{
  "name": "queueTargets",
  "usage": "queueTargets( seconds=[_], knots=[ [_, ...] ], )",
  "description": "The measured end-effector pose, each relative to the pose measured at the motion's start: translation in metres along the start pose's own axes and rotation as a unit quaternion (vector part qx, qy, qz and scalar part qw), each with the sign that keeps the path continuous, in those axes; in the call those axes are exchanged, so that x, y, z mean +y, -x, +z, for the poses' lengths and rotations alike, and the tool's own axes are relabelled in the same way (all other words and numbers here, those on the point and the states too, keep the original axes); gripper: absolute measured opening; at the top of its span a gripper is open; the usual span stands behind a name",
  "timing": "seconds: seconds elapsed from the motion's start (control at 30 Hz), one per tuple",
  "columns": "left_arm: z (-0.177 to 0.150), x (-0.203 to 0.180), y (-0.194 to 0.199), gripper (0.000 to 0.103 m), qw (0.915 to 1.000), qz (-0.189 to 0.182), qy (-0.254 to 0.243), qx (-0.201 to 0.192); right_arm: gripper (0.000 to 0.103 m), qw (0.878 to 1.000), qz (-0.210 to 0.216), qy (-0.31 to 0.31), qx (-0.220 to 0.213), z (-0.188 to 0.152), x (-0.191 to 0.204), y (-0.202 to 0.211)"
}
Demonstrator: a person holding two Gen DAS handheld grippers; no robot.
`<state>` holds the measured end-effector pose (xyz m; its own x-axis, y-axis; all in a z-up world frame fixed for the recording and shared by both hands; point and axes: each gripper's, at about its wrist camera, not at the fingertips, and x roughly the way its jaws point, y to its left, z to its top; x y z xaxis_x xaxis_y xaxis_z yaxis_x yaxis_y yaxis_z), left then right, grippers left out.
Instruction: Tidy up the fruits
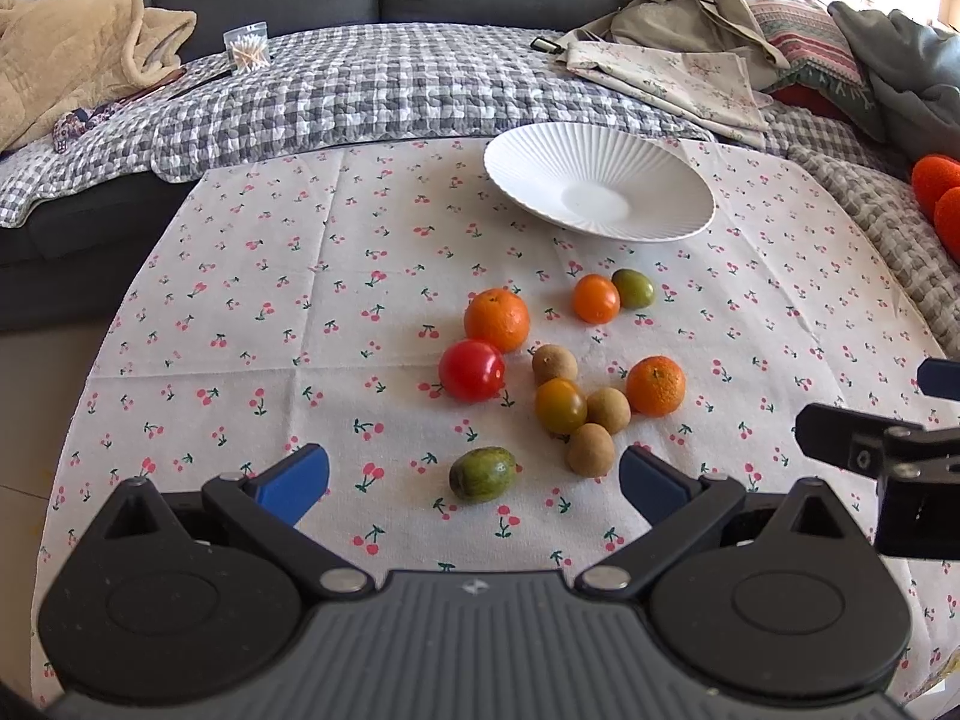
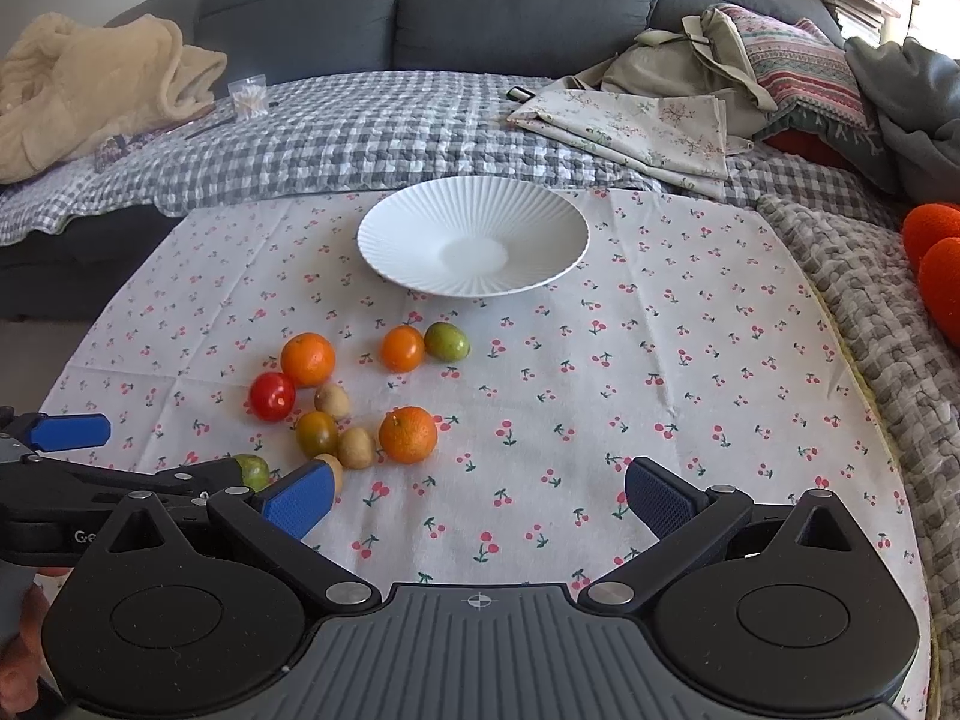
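Both the left hand-held gripper (image 1: 474,480) and right hand-held gripper (image 2: 477,495) are spread, holding nothing. The fruits lie loose on the table (image 1: 240,312), at 7 o'clock from the empty white plate (image 1: 660,162). The green fruit (image 1: 483,473) between the left fingers looks small, firm and prone to roll; pinch gently across its middle.

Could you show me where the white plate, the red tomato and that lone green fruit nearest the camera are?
white plate (image 1: 600,195): left wrist view, on its centre well.
red tomato (image 1: 471,370): left wrist view, mid-skin.
green fruit (image 1: 483,473): left wrist view, its middle.
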<state>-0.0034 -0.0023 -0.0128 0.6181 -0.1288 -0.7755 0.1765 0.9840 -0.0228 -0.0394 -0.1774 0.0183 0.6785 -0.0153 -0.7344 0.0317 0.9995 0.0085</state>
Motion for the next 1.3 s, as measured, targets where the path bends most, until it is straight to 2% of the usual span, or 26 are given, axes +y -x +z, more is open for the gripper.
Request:
queueTargets(
  seconds=[0.23, 0.4, 0.6, 0.73, 0.87, 0.97, 1.07, 1.17, 1.3],
  knots=[
    [0.003, 0.015, -0.008, 0.100, 0.9999, -0.013, 0.007, 0.009, 0.103, 1.000, 0.004, -0.003, -0.002, 0.002, -0.010, -0.009],
    [0.010, 0.046, -0.019, 0.098, 0.9980, -0.003, 0.062, 0.013, 0.103, 0.999, 0.024, -0.033, 0.003, 0.005, -0.025, -0.018],
    [0.007, 0.048, -0.033, 0.087, 0.9971, -0.028, 0.062, 0.035, 0.099, 0.997, 0.054, -0.051, 0.011, 0.008, -0.029, -0.033],
    [0.012, 0.051, -0.041, 0.081, 0.9963, -0.036, 0.068, 0.039, 0.091, 0.996, 0.073, -0.052, 0.017, 0.009, -0.027, -0.044],
    [0.032, 0.049, -0.050, 0.078, 0.9964, -0.054, 0.053, 0.039, 0.080, 0.995, 0.085, -0.043, 0.028, 0.011, -0.024, -0.059],
    [0.046, 0.041, -0.057, 0.078, 0.9981, -0.051, 0.027, 0.022, 0.072, 0.995, 0.092, -0.032, 0.032, 0.011, -0.019, -0.070],
    [0.058, 0.034, -0.069, 0.078, 0.9984, -0.054, 0.009, 0.012, 0.070, 0.995, 0.095, -0.019, 0.036, 0.011, -0.015, -0.080],
    [0.064, 0.028, -0.082, 0.078, 0.9975, -0.068, 0.002, 0.017, 0.070, 0.994, 0.099, -0.011, 0.041, 0.011, -0.012, -0.087],
    [0.067, 0.022, -0.094, 0.078, 0.9972, -0.072, -0.011, 0.016, 0.063, 0.994, 0.101, 0.001, 0.050, 0.011, -0.008, -0.099]
  ],
)
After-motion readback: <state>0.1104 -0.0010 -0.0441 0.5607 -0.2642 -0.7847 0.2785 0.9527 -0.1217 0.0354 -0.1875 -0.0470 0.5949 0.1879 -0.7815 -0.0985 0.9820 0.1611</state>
